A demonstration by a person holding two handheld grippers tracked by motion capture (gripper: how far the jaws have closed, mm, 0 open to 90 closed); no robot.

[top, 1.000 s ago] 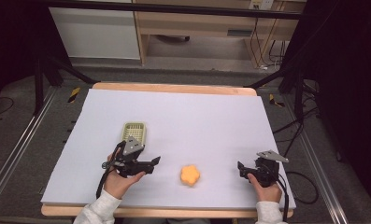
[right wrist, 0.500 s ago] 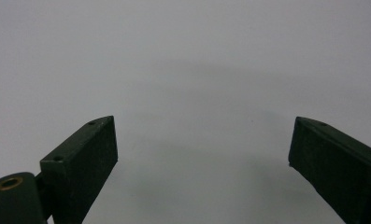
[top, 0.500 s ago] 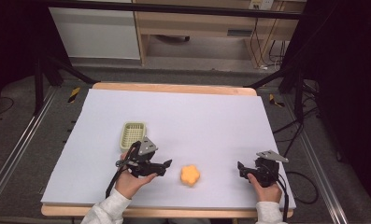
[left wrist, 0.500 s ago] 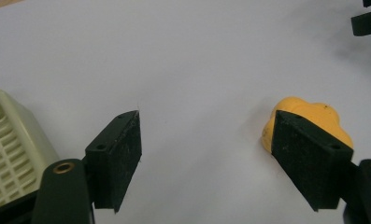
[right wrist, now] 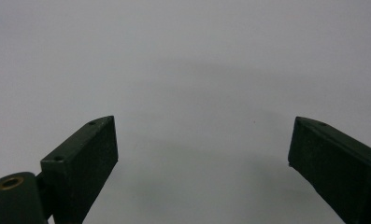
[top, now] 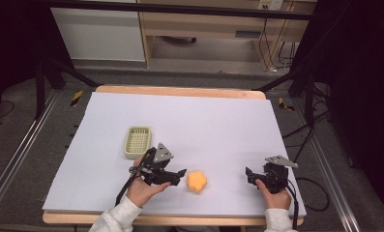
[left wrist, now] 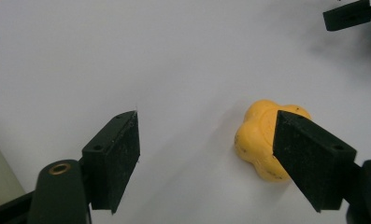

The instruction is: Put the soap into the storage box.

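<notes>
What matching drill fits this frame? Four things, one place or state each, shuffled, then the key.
Things:
1. orange flower-shaped piece
2. green basket
3. left tongs
4. right tongs

Places or states:
A. open over bare sheet, near the table's right edge
B. open, right beside the orange piece, not gripping it
C. on the sheet between the two pairs of tongs
D. behind the left hand, nothing visible in it

Pairs: 1-C, 2-D, 3-B, 4-A
</notes>
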